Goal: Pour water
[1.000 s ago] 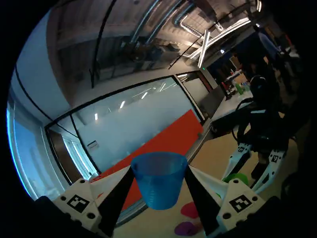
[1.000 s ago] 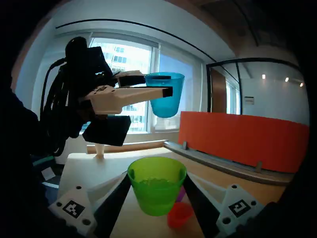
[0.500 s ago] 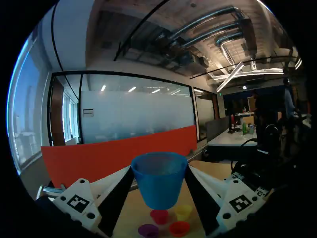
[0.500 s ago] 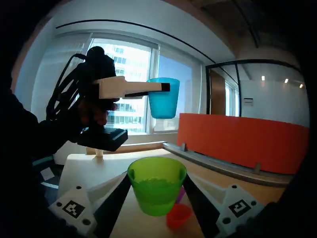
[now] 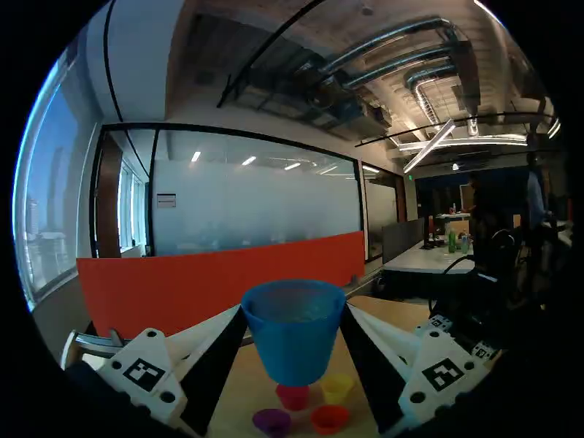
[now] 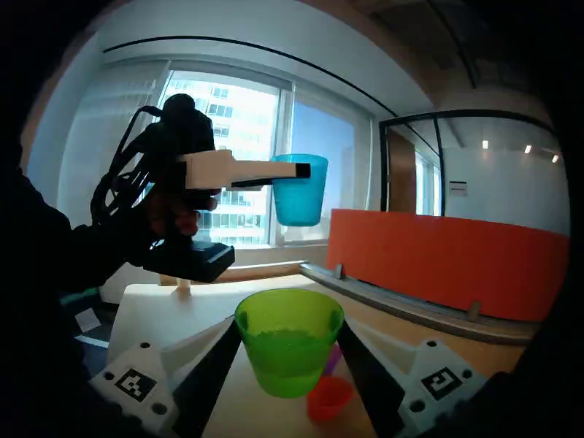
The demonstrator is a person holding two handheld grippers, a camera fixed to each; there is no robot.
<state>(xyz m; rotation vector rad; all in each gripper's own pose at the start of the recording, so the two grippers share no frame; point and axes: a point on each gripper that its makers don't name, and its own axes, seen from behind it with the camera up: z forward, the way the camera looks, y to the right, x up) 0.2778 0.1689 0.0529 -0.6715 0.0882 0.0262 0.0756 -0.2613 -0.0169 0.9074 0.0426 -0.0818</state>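
Clamping blue cup [image 5: 293,332] in left gripper [image 5: 292,321], both fingers pressing on its sides, upright, lower centre of left gripper view. Pinching green cup [image 6: 288,343] in right gripper [image 6: 290,328], upright, lower centre of right gripper view. Spotting blue cup upper centre there, higher than green cup, well apart. Along bottom edge of left gripper view, passing small red cup [image 5: 293,396], yellow cup [image 5: 336,387], purple cup [image 5: 271,420], orange cup [image 5: 330,418] on table [image 5: 255,379].

Small red cup [image 5: 293,396], yellow cup [image 5: 336,387], purple cup [image 5: 271,421] and orange cup [image 5: 329,419] cluster on wooden table [image 5: 385,308], orange partition [image 5: 219,281] along its far edge, frosted glass wall [image 5: 255,204] behind, ceiling pipes [image 5: 379,44] overhead.
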